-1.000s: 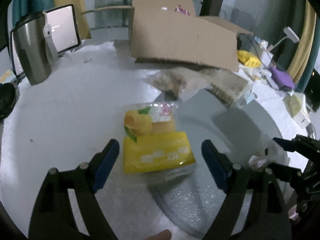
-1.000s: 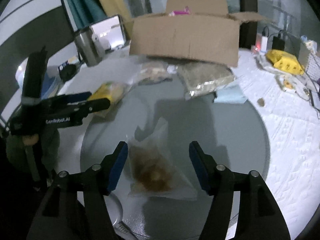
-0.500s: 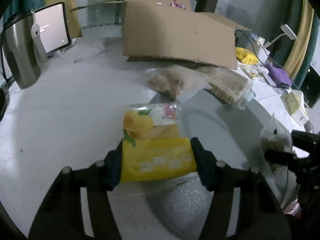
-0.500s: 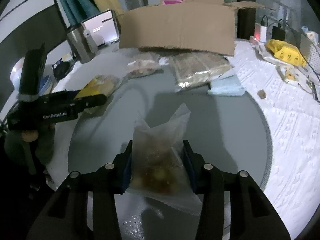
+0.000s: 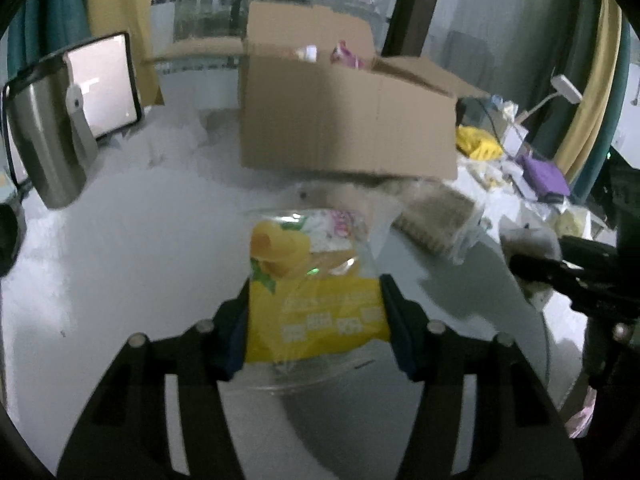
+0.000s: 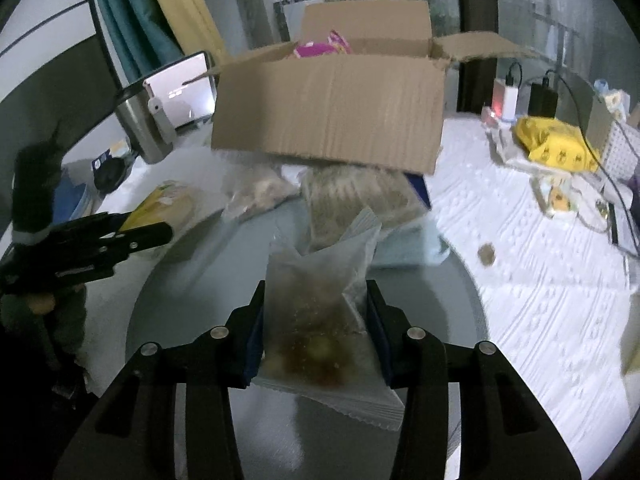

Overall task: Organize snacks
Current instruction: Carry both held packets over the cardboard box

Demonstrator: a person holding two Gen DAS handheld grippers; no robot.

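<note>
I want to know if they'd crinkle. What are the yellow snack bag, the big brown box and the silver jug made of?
Yellow snack bag: looks like thin glossy plastic film, with a clear, shiny edge. Cardboard box: corrugated cardboard, matte brown, ribbed lines across its face. Silver jug: probably brushed steel, with a dull grey sheen.

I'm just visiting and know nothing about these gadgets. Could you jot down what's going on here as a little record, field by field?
left gripper: shut on the yellow snack pack, lifted off the table
right gripper: shut on the clear bag of brown snacks
cardboard box: open, straight ahead, a pink packet inside
still on the table: two clear snack bags in front of the box
beside the box: steel kettle, tablet screen
likely next move: carry both packs to the box
</note>
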